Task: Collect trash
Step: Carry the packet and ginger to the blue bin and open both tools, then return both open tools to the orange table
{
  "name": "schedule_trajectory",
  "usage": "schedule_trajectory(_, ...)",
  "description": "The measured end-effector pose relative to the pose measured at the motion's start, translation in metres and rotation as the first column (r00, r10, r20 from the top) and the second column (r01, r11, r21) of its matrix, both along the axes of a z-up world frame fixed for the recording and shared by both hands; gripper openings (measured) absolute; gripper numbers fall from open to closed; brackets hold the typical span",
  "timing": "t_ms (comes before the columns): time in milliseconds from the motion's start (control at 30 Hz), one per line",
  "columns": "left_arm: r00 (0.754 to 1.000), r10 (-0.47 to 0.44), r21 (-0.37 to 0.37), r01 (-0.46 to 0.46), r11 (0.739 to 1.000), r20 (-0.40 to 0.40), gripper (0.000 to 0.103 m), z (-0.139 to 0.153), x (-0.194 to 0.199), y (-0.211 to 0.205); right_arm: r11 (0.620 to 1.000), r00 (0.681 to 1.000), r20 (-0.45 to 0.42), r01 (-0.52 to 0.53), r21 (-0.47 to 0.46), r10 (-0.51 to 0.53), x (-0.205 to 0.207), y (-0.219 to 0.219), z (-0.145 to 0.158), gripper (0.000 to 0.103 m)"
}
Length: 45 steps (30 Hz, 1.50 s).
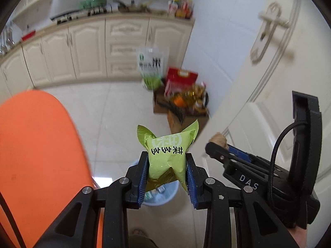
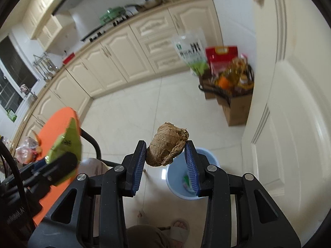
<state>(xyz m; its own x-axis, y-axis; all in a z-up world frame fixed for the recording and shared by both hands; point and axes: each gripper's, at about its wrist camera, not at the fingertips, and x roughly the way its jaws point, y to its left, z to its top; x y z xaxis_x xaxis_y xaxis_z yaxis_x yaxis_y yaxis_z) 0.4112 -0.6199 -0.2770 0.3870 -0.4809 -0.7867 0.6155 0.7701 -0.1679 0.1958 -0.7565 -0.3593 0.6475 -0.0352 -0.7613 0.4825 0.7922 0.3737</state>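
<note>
Clamped between the blue ribbed pads of the left gripper (image 1: 167, 171): a crinkled, glossy lime-green snack wrapper (image 1: 168, 153) with serrated ends flaring upward like two ears and black characters printed across its face. Pinched in the right gripper (image 2: 165, 155): a rough, fibrous brown wad (image 2: 167, 146), lumpy and oval, bulging above the fingertips and pressed on both sides by the same ridged blue pads. Directly beneath and just beyond both sets of tongs: a pale blue round plastic bin (image 2: 209, 159), standing on the floor with some small scraps inside. Under everything, glossy white floor tiles (image 1: 115, 107) with thin grout lines. To the left of the left tongs, a smooth orange tabletop edge (image 1: 37, 144) with a rounded corner. Far ahead of the tongs, cream panelled cabinets (image 1: 86, 47) under a beige counter crowded with a green pot and bottles, all blurred. Ahead and to the right, a brown cardboard box (image 2: 238, 107) stuffed with bags and bottles, next to a white panelled door (image 1: 269, 62) with a lever handle. Both tongs angled steeply downward, side by side, the right one appearing at the right edge of the left view. Below the right tongs, a foot in a light slipper (image 2: 180, 229).
</note>
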Motion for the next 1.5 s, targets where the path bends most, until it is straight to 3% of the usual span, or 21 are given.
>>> schedule_trajectory(333,0.997,-0.002,0.110,0.011,0.994,-0.083,0.030,-0.048,0.068,-0.068,0.997,0.997,-0.072,-0.005,0.081,0.011,0.030,-0.035,-0.062,0.036)
schedule_trajectory(467,0.995,-0.003,0.146,0.018,0.989,-0.101,0.030,-0.062,0.083,-0.105,0.996,0.996,-0.088,-0.004,0.092,0.012,0.036,-0.042,-0.076,0.036)
schedule_trajectory(667,0.990,0.001,0.186,0.025,0.982,-0.140,0.033,-0.075,0.092,-0.120,0.994,0.994,-0.112,0.007,0.107,0.005,0.047,-0.052,-0.093,0.038)
schedule_trajectory(733,0.989,0.016,0.209,0.015,0.978,-0.146,0.046,-0.077,0.096,-0.123,0.993,0.993,-0.118,0.022,0.113,-0.008,0.048,-0.056,-0.099,0.043)
schedule_trajectory(800,0.989,0.032,0.216,0.000,0.976,-0.142,0.061,-0.074,0.100,-0.126,0.992,0.992,-0.126,0.043,0.115,-0.029,0.046,-0.060,-0.101,0.066)
schedule_trajectory(900,0.993,0.036,0.218,-0.011,0.976,-0.114,0.075,-0.071,0.099,-0.131,0.990,0.992,-0.118,0.067,0.126,-0.052,0.039,-0.065,-0.101,0.076)
schedule_trajectory(1033,0.996,0.032,0.199,-0.016,0.980,-0.080,0.080,-0.063,0.091,-0.137,0.986,0.990,-0.104,0.104,0.132,-0.090,0.028,-0.072,-0.094,0.094)
schedule_trajectory(1100,0.998,0.031,0.185,-0.020,0.983,-0.055,0.085,-0.058,0.078,-0.121,0.983,0.988,-0.098,0.128,0.132,-0.116,0.021,-0.074,-0.088,0.103)
schedule_trajectory(1500,0.990,0.063,0.073,-0.072,0.995,0.127,0.099,-0.012,0.012,-0.053,0.986,0.989,-0.023,0.150,0.078,-0.148,-0.011,-0.047,-0.023,0.103)
